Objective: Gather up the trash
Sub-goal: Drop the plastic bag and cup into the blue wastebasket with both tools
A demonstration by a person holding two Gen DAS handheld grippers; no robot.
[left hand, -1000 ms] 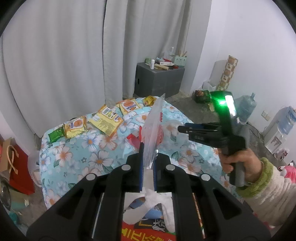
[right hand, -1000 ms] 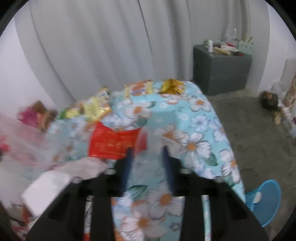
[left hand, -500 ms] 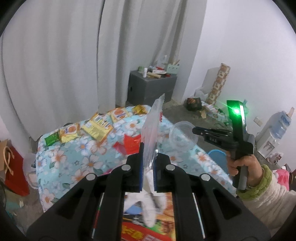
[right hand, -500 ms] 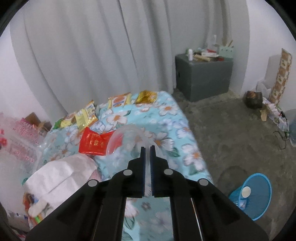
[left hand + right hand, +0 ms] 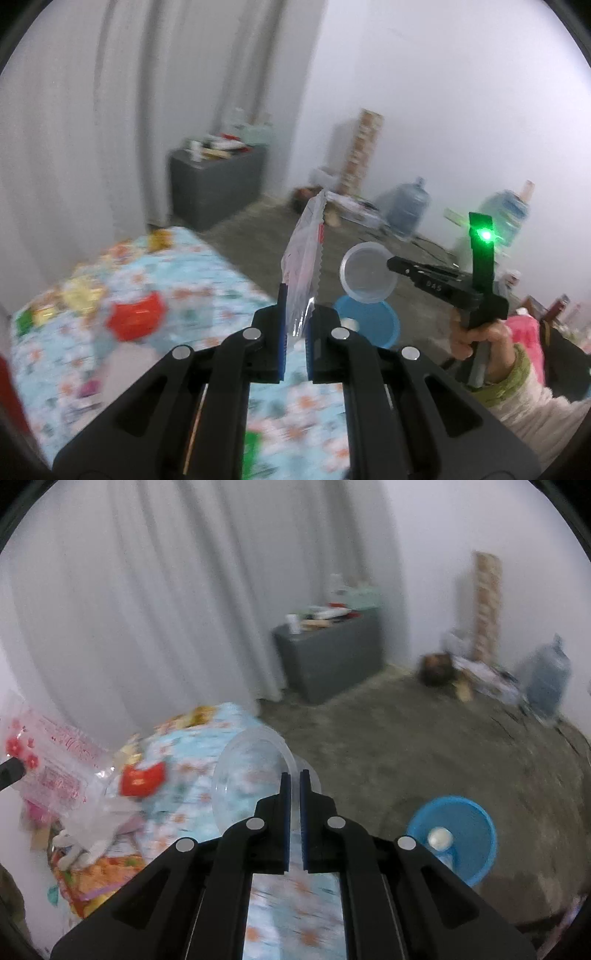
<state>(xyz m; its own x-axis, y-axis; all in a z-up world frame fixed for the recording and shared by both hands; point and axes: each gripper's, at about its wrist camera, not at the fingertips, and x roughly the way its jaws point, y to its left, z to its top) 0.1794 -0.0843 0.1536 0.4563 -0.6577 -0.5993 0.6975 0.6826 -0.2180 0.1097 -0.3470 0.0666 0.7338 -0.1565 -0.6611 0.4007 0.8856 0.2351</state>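
The left gripper (image 5: 295, 325) pinches a clear plastic bag (image 5: 304, 254); the right gripper (image 5: 294, 794) grips a clear cup (image 5: 251, 771) by its rim.

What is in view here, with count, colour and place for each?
Plastic bag: one, clear with red print, in left gripper.
Cup: one, clear, in right gripper.
Basket: one, blue, on floor; white thing inside.
Tablecloth: one, light blue floral; wrappers on it.
Wrapper: one, red, on the cloth.
Cabinet: one, grey, by curtain.
Water jugs: two, bluish, by wall.
Left gripper: black, shut.
Right gripper: black, shut.
Hand: one, holding right gripper.
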